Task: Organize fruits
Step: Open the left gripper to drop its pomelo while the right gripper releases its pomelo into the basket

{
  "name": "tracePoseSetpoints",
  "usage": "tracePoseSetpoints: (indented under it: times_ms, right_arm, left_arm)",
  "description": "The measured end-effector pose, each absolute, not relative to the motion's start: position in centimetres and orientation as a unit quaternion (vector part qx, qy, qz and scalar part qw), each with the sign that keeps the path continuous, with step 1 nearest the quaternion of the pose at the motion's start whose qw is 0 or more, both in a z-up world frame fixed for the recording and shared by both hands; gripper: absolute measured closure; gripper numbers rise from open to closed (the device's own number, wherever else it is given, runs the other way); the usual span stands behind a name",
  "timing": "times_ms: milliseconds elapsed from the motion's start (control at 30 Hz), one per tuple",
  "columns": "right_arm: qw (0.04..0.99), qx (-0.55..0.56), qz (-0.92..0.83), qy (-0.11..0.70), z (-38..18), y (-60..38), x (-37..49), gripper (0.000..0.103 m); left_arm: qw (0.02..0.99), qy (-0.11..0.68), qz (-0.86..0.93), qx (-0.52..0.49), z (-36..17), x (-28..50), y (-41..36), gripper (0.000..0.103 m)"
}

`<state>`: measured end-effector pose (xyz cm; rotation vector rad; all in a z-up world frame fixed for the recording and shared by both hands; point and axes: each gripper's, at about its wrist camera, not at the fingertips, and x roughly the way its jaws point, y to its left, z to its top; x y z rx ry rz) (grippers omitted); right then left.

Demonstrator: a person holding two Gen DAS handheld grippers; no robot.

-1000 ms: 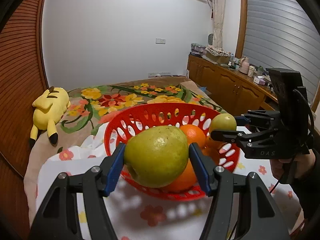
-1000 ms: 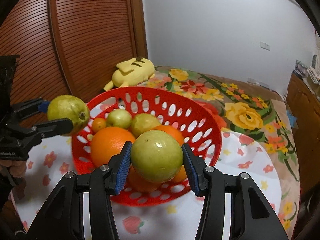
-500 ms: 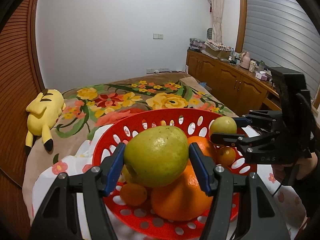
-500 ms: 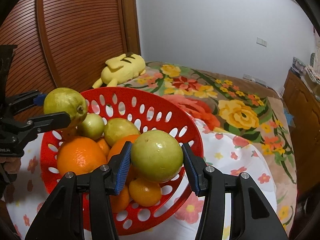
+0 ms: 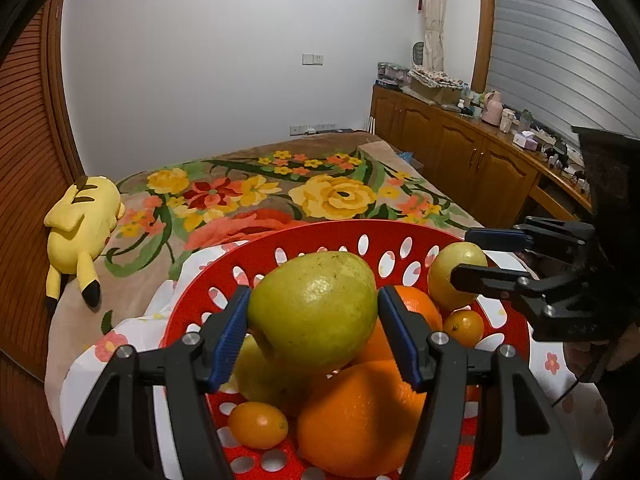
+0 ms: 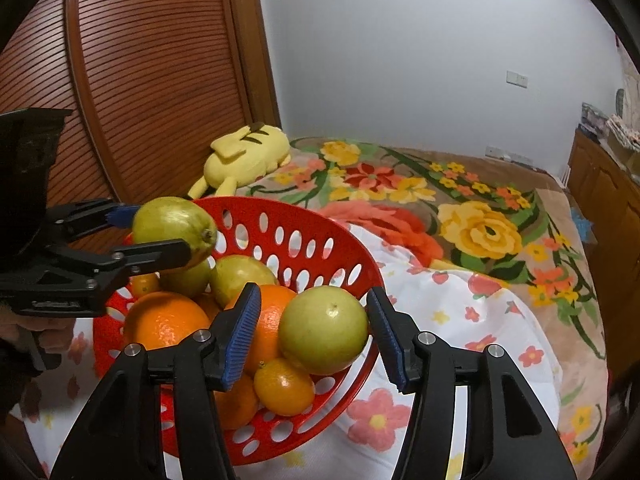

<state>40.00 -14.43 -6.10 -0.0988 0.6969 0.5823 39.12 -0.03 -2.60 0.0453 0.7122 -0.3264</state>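
Left hand-held gripper [image 5: 313, 330] clamped on a large green pear [image 5: 314, 314], blue ribbed pads pressed to both flanks, poised over the red basket [image 5: 352, 236]. Right hand-held gripper [image 6: 310, 338] opening, with a round green fruit [image 6: 323, 329] between its jaws: left pad clearly apart from the skin, right pad just beside it, the fruit apparently settling on the heap at the near rim of the basket.

Basket of stiff moulded plastic, glossy, pierced all round with oval holes, resting on a white flowered cloth [image 6: 460, 320] spread over a bed. Inside: large oranges [image 6: 166, 324] with dimpled peel, small smooth tangerines [image 6: 285, 389], further pale green fruit [image 6: 240, 278].

Pear: firm, waxy, probably fairly heavy for its size, tapering toward the stem end, so best held across the widest belly as now; pads on the narrowing neck would likely slide. Skin likely to bruise under hard pressure or a drop, so a gentle set-down into a hollow of the pile seems wise. Round green fruit: smooth and prone to roll, perched high on rounded neighbours near the rim, with some risk of tumbling out onto the cloth once fully freed. Oranges a little grippier thanks to the pebbled peel. Yellow plush toy [image 5: 80, 224] soft and limp on the floral bedspread, well apart from the basket.
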Motion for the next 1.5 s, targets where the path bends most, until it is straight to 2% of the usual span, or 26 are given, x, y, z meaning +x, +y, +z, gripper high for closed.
tracePoseSetpoints:
  times_ms: [667,1000,1500]
  right_arm:
    - [0.898,-0.042,0.291,0.328,-5.7,-15.1,38.6,0.045]
    - [0.898,-0.041,0.291,0.327,-5.6,-15.0,38.0,0.045]
    - [0.906,-0.026,0.275,0.319,-5.3,-15.1,34.2,0.045]
  left_arm:
    - [0.913,0.383,-0.138,0.029,-4.1,40.6,-0.9,0.039]
    - [0.922,0.359,-0.142,0.025,-3.0,40.1,-0.5,0.035]
    - [0.932,0.338,-0.128,0.011,-1.4,34.4,1.1,0.034]
